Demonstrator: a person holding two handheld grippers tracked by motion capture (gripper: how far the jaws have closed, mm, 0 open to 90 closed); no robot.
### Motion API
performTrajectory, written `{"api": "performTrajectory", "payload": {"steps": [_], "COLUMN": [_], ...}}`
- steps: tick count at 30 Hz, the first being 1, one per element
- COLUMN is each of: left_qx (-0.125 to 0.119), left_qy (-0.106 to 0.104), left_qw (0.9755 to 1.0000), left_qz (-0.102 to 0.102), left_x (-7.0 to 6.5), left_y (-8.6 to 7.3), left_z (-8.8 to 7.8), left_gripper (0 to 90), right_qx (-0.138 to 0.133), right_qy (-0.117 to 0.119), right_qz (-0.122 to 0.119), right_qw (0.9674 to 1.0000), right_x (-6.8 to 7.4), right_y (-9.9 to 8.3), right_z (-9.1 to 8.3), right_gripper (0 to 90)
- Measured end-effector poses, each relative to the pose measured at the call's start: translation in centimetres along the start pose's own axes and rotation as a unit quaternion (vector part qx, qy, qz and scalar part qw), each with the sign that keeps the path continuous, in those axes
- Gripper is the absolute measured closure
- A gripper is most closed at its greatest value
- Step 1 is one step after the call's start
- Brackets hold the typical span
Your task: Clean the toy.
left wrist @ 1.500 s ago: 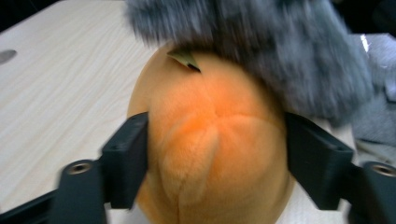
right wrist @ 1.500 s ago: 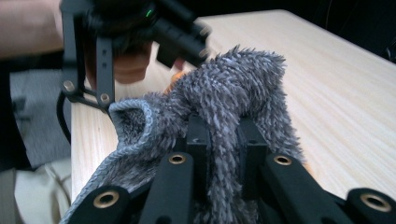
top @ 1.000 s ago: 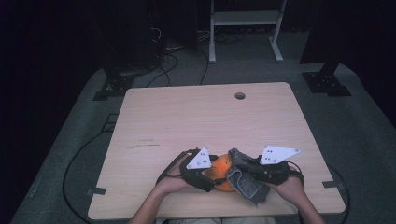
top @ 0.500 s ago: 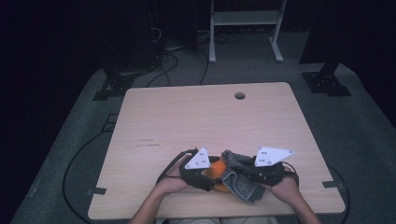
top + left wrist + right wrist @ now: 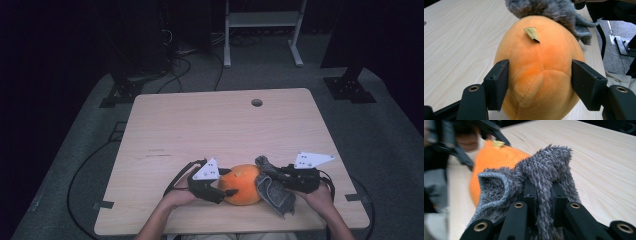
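An orange plush toy [image 5: 242, 184] lies on the table near the front edge, a small tan tag on top. My left gripper [image 5: 229, 182] comes in from its left; the jaws have just been closing and both pads press the plush's [image 5: 541, 62] sides. My right gripper [image 5: 274, 176] sits to the toy's right, shut on a grey fuzzy cloth [image 5: 276, 194] that hangs against the toy's right side. In the right gripper view the cloth [image 5: 541, 167] is bunched between the jaws of that gripper [image 5: 543, 187], with the plush [image 5: 491, 157] behind it.
The light wooden table [image 5: 210, 125] has a round cable hole [image 5: 257, 102] near its far edge. A white rack [image 5: 262, 20] and black stand bases [image 5: 347, 87] are on the grey floor behind. Cables trail off the left side.
The right gripper has pulled the grey cloth to the right, off the top of the orange plush, which now shows far more. The left jaws have closed onto the plush.
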State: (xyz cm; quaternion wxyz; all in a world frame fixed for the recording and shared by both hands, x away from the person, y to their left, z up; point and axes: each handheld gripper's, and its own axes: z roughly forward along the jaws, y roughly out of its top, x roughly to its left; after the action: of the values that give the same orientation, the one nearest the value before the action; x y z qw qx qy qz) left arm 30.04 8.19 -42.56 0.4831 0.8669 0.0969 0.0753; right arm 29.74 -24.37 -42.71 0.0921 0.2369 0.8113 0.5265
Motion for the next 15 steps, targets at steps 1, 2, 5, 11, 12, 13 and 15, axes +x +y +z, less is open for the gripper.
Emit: {"api": "performTrajectory", "payload": {"steps": [1, 2, 5, 11, 12, 13, 15], "left_qx": [0.001, 0.001, 0.002, 0.007, 0.006, 0.006, 0.007], "left_qy": [0.001, 0.001, -0.005, -0.008, -0.008, -0.008, -0.009], "left_qw": [1.0, 1.0, 1.0, 0.9999, 0.9999, 0.9999, 0.9999], "left_qz": [-0.002, -0.002, -0.001, 0.01, 0.008, 0.008, 0.005], "left_x": [0.0, 0.0, 0.0, -0.1, -0.1, -0.1, 0.0], "left_y": [-0.2, -0.2, -0.4, -0.5, -0.5, -0.5, -0.7], "left_z": [-0.1, -0.1, -0.1, 0.0, 0.0, 0.0, -0.1], "left_gripper": [29.0, 28.5, 28.7, 29.3, 29.1, 29.1, 29.0], "right_qx": [-0.009, -0.009, -0.007, -0.038, -0.049, -0.053, -0.033], "right_qy": [0.02, 0.02, 0.02, 0.026, 0.036, 0.044, 0.038], "right_qz": [0.014, 0.014, 0.026, 0.045, 0.041, 0.038, 0.022], "right_qw": [0.9996, 0.9996, 0.9994, 0.9979, 0.9973, 0.9969, 0.9985], "right_x": [-0.1, -0.1, -0.4, -0.7, -0.5, -0.1, 0.2], "right_y": [-0.5, -0.5, -1.0, -0.7, -0.4, -0.2, -0.1], "right_z": [0.3, 0.3, 0.4, -0.4, -0.4, -0.2, 0.4], "right_gripper": [77.6, 77.6, 77.6, 77.7, 77.7, 77.7, 77.7]}}
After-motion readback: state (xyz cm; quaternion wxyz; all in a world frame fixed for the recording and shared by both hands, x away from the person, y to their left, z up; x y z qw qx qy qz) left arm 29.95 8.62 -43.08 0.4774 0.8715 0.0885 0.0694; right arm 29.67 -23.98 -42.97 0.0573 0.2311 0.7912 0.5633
